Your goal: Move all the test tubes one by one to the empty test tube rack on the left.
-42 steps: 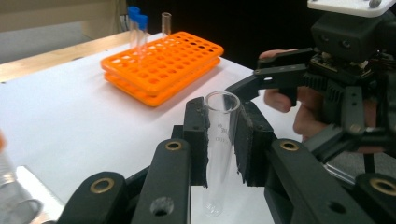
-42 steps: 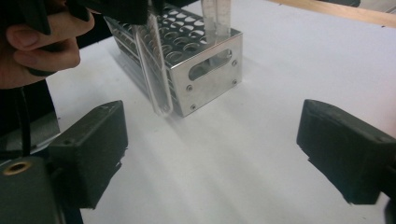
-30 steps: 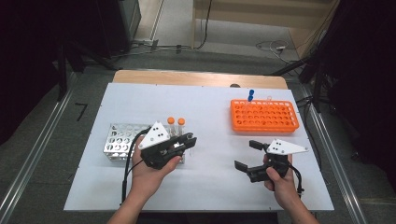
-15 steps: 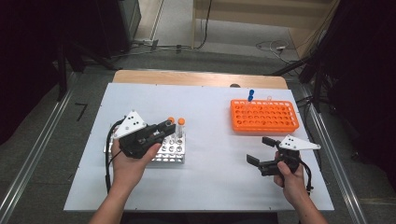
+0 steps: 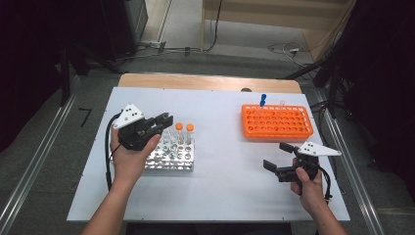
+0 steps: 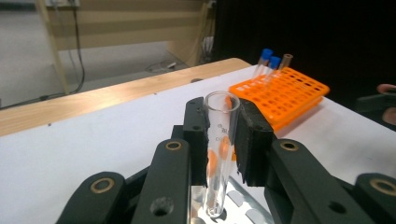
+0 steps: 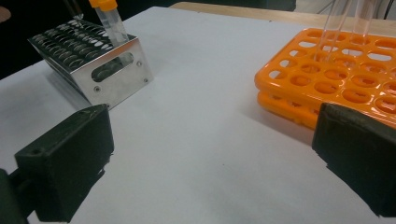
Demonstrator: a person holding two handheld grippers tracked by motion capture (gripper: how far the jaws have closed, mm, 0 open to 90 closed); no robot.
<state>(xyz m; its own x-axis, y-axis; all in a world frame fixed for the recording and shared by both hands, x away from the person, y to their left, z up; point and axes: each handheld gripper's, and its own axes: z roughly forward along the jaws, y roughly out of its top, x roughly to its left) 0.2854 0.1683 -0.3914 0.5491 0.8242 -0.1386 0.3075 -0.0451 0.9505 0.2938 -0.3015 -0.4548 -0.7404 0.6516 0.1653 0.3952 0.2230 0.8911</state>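
The left tool (image 6: 219,140) is pinching a clear, uncapped glass tube (image 6: 218,154) between its two black pads, gripping it just below the open mouth so that the rim stands proud above the pads and the rest of the tube hangs free beneath them. That high hold seems chosen so the round bottom can go into, or come out of, a well of the steel rack (image 5: 172,157) without the pads fouling the rack's top plate; in the left gripper view the tube's lower end sits at or just in a hole of that plate, directly under the pads. The tube's long axis runs close to upright, mouth up and rounded end down, with a slight lean at the top toward the pad on the right of that view. Just beyond the left tool, two orange-capped tubes (image 5: 184,128) stand in the same rack. Farther ahead of it lies the orange rack (image 6: 285,93), with blue-capped tubes (image 6: 270,59) at its far edge. The right tool (image 5: 282,157) is spread wide and holds nothing, hovering low over the bare table (image 7: 210,154) with the orange rack beside one pad, probably kept out of the way while waiting its turn.
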